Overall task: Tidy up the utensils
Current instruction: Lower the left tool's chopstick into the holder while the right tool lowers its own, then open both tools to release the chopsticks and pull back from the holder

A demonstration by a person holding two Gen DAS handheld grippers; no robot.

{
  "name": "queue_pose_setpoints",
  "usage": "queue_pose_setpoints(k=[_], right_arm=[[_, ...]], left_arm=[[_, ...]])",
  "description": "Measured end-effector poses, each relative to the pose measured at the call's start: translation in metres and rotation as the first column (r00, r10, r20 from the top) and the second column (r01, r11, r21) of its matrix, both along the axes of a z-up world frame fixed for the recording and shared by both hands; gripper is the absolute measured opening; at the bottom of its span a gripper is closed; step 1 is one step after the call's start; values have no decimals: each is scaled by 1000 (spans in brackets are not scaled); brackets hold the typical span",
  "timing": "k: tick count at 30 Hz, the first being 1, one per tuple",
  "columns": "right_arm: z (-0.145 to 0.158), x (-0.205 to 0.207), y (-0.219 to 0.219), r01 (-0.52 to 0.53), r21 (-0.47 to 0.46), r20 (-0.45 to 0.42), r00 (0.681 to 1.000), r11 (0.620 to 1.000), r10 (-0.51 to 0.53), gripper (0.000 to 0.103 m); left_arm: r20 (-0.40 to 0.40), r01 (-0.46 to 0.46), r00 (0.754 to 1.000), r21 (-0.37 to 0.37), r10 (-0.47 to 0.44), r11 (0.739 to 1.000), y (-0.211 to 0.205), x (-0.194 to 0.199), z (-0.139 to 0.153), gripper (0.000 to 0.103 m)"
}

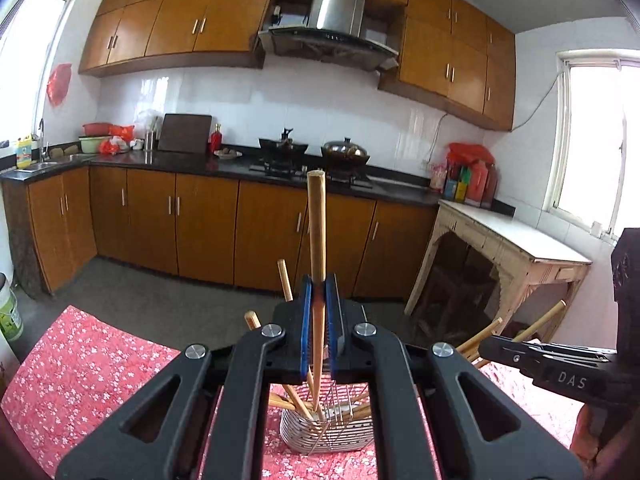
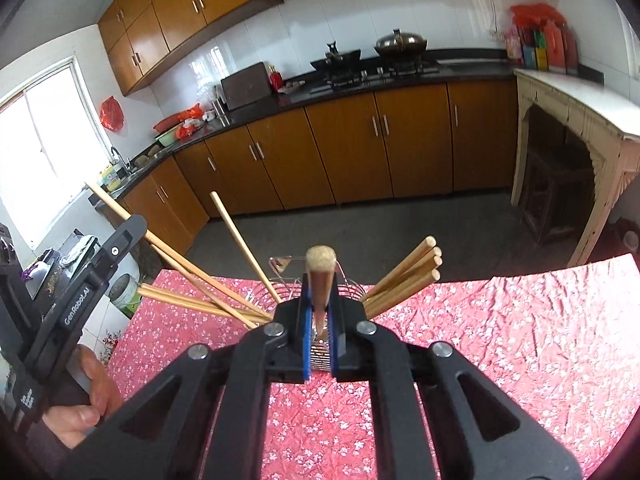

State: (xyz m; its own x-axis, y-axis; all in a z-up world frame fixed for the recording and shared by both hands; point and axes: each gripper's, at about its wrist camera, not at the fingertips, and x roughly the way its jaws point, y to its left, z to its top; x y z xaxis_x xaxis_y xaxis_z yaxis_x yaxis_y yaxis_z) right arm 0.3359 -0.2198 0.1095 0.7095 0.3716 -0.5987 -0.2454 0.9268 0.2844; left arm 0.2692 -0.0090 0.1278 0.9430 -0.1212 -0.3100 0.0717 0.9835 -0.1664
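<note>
So both hand-held grippers are each clamping down on one wooden chopstick right now. The left hand-held gripper (image 1: pixel 316 300) is pinching its chopstick (image 1: pixel 317 224) nearly upright, thick end pointing up, thin tip reaching down into the wire utensil basket (image 1: pixel 320 434). The right hand-held gripper (image 2: pixel 319 312) is holding its own chopstick (image 2: pixel 320 268) end-on toward the camera, directly over the same basket (image 2: pixel 352 286). More chopsticks (image 2: pixel 404 278) are fanning out of the basket to both sides. The basket is sitting near the far edge of the bench (image 2: pixel 500 340), whose red floral cloth is lying open to the right.
</note>
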Motion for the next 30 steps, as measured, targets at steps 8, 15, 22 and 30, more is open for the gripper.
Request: queue_pose_setpoints(k=[8, 15, 22, 30], right_arm=[[-25, 29, 8, -6, 30, -45, 999, 1000, 7, 8], [-28, 36, 4, 50, 29, -47, 998, 998, -49, 14], [-16, 25, -6, 112, 27, 33, 993, 993, -113, 51], [7, 0, -13, 176, -31, 162, 972, 984, -169, 71]], left_arm=[[-72, -3, 997, 15, 5, 1000, -2, 18, -22, 6], [-94, -14, 995, 21, 16, 1000, 1, 20, -24, 7], [-43, -57, 997, 51, 59, 997, 8, 7, -13, 55], [-22, -88, 996, 48, 89, 995, 21, -6, -4, 61]])
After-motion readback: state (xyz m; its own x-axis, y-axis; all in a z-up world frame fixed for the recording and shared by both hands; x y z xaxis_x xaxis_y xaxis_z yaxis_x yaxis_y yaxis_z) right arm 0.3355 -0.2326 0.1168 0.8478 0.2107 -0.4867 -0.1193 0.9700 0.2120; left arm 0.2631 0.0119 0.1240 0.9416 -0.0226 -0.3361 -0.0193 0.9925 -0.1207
